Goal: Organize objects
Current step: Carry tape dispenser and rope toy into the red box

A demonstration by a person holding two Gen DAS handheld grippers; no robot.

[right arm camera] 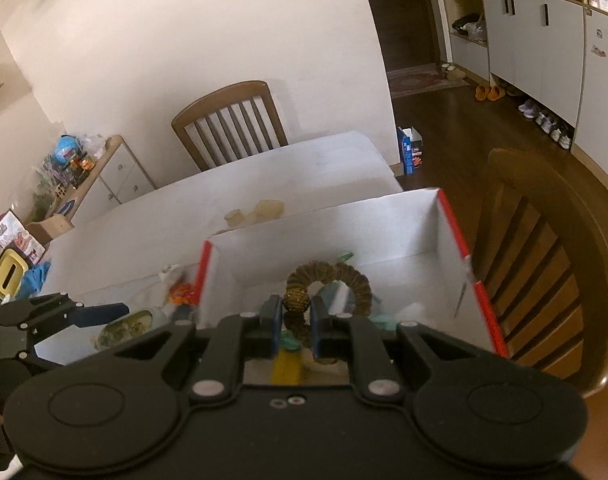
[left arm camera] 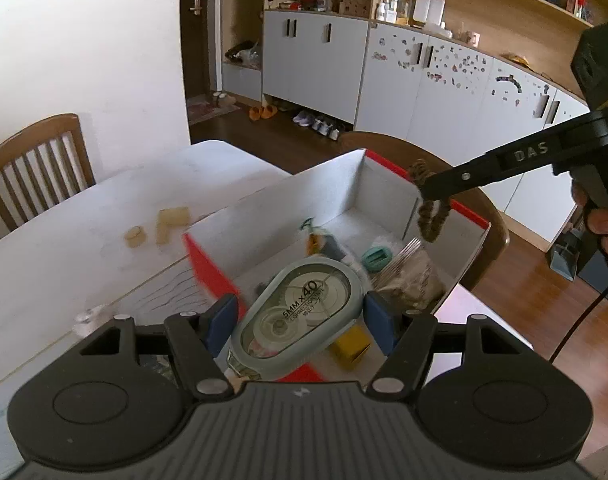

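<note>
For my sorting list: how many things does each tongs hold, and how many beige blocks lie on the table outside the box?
Correction tape, in left tongs: 1
Scrunchie, in right tongs: 1
Beige blocks on table: 2
Total: 4

One open box (left arm camera: 388,196), white inside with red rims. One correction tape dispenser (left arm camera: 299,312). One brown scrunchie (right arm camera: 336,280). One teal clip (left arm camera: 376,259). One yellow block (left arm camera: 350,346). Two pale beige blocks (left arm camera: 172,222) far left on one white table (left arm camera: 83,216). Two wooden chairs (right arm camera: 229,122).
</note>
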